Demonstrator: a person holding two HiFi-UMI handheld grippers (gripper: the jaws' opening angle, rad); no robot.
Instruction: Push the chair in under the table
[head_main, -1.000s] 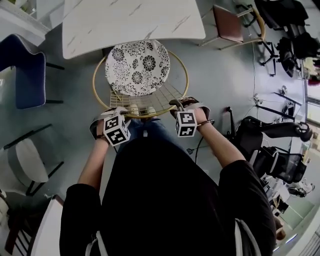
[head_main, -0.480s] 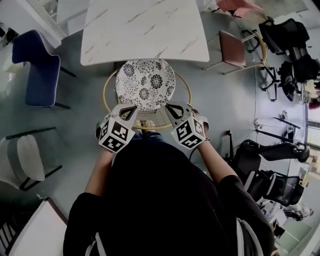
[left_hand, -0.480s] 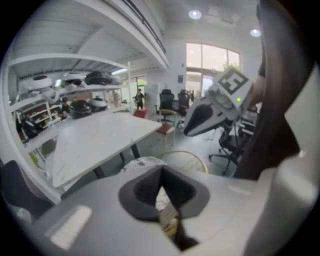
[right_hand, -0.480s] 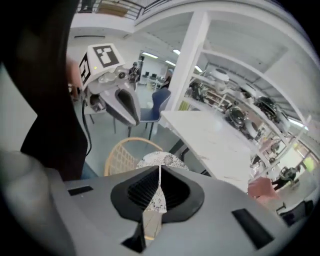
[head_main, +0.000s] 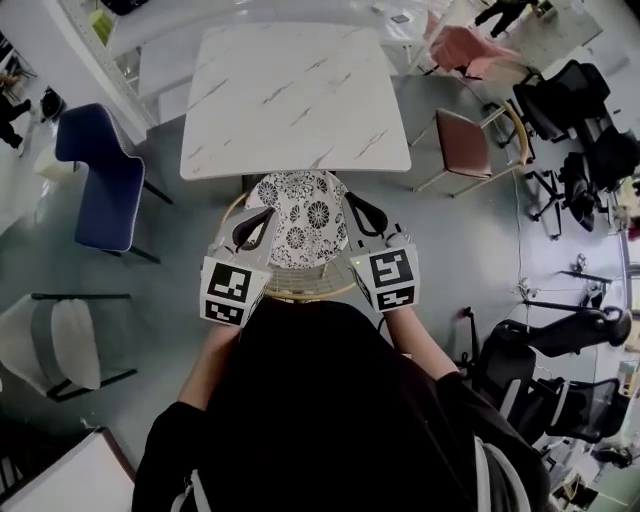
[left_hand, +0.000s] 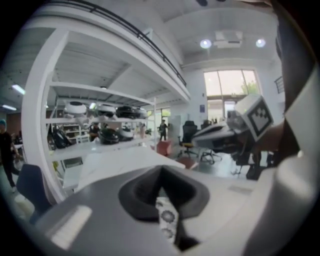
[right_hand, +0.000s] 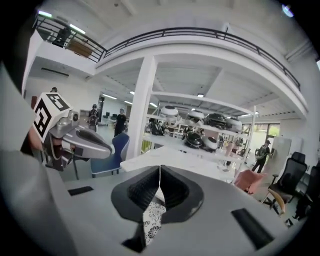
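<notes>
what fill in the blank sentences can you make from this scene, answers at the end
1. The flowered chair stands at the near edge of the white ____.
2. The left gripper and the right gripper both have their jaws ____.
3. The side chair left of the table is coloured ____.
Missing words: table; shut; blue

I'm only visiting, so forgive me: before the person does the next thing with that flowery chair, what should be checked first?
1. Chair fully under table: not ok, most of its flowery seat sticks out.
2. Left hand-held gripper shut and empty: ok.
3. Right hand-held gripper shut and empty: ok.
4. Grippers resting against the chair's rim: cannot tell.
5. Space under the table free: cannot tell, the tabletop hides it.
6. Blue chair and brown chair stand apart from it: ok.
</notes>
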